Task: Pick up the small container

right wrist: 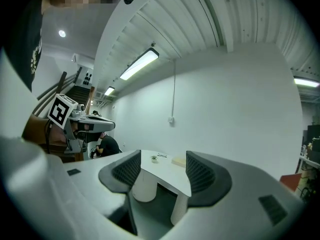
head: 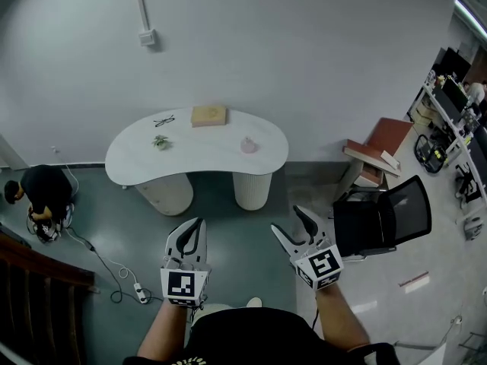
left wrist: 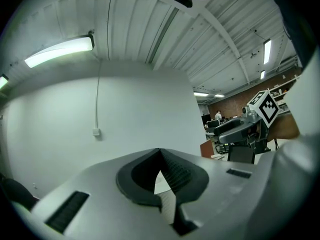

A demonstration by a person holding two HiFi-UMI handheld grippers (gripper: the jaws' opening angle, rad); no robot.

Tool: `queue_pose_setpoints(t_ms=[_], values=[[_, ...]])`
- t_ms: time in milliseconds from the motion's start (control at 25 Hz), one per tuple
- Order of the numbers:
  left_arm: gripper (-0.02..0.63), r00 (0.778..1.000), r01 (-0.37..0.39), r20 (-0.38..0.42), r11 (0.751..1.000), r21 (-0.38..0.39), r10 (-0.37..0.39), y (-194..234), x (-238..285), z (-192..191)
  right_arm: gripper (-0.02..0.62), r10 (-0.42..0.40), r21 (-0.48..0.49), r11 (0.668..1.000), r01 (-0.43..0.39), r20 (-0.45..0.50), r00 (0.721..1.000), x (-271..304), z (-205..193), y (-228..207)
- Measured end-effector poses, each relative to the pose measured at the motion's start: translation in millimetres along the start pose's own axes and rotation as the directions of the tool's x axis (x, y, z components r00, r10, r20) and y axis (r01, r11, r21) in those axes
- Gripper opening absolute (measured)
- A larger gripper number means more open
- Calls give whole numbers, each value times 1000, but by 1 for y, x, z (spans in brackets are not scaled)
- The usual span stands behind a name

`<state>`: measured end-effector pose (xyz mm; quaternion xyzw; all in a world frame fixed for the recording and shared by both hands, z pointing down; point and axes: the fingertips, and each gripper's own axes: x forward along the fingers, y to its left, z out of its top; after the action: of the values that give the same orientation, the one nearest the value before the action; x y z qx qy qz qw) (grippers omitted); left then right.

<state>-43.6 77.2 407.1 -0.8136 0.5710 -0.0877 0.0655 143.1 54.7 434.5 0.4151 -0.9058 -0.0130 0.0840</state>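
The small pink translucent container (head: 249,144) stands on the white kidney-shaped table (head: 202,157), well ahead of both pairs of jaws and touched by neither. The left gripper (head: 199,223) has its jaws closed tip to tip on nothing. The right gripper (head: 288,220) has its jaws spread wide and empty, with the far table showing in the gap between them.

An office — desks with monitors (head: 455,97), a mesh office chair (head: 383,219), a white table (head: 198,153).
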Motion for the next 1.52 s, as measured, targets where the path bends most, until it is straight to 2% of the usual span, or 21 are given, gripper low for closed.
queue_pose_setpoints(t_ms=[160,400,920,1520], values=[[5,1000,-3,-8,999,-53,2,-2,6,-2,270,7,12,1000,-7,4,1000,3,-1,-11],[5,1000,14,-22,999,-37,-14,-6,20,-5,270,19,22,1000,-18,-9,1000,11,-6,-20],[5,997,76,0,993,-85,-77,1,84,-11,270,-18,27,999,19,-41,999,44,-15,-62],[5,995,102,-6,991,-88,-102,74,182,-20,270,-14,36,999,16,-59,998,155,-2,-102]])
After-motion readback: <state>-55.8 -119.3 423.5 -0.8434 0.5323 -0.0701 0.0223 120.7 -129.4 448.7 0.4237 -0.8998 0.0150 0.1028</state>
